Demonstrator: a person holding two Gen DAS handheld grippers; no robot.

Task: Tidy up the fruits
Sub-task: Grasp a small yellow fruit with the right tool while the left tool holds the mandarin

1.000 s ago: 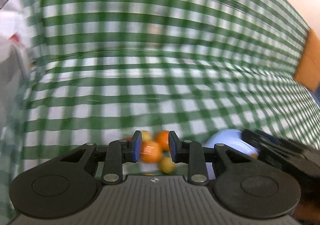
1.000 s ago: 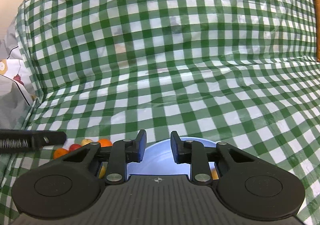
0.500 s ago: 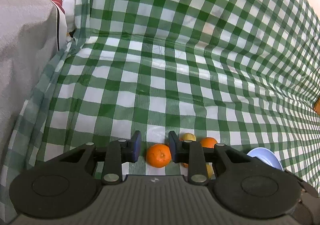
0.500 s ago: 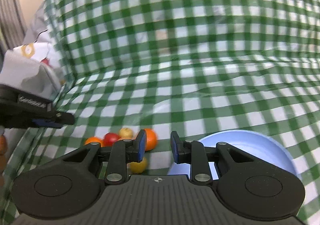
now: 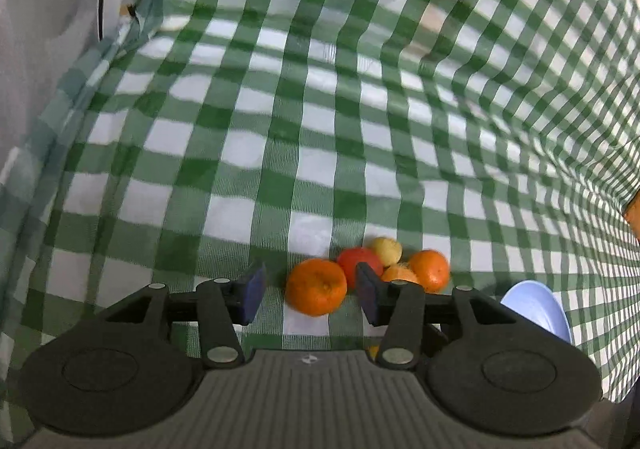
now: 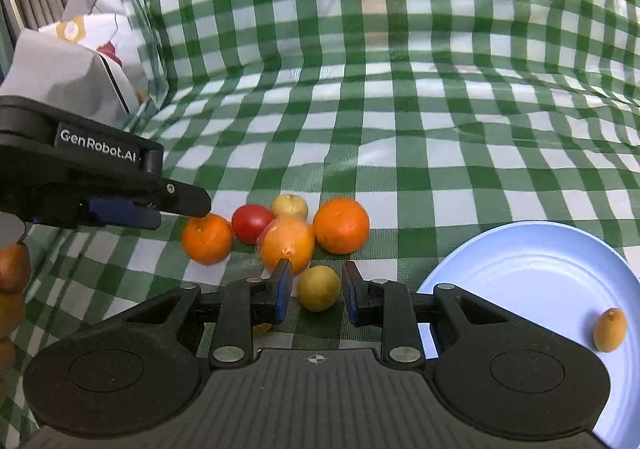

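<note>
The green-and-white checked cloth (image 6: 400,121) lies bare toward twelve o'clock; small round fruits (image 6: 288,237) crowd the near middle, and a pale blue round plate (image 6: 520,261) blocks four o'clock.

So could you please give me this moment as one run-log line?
left tool: opening, orange between jaws, ungripped | right tool: empty, narrow gap, yellow fruit beyond tips | plate: one small fruit
</note>
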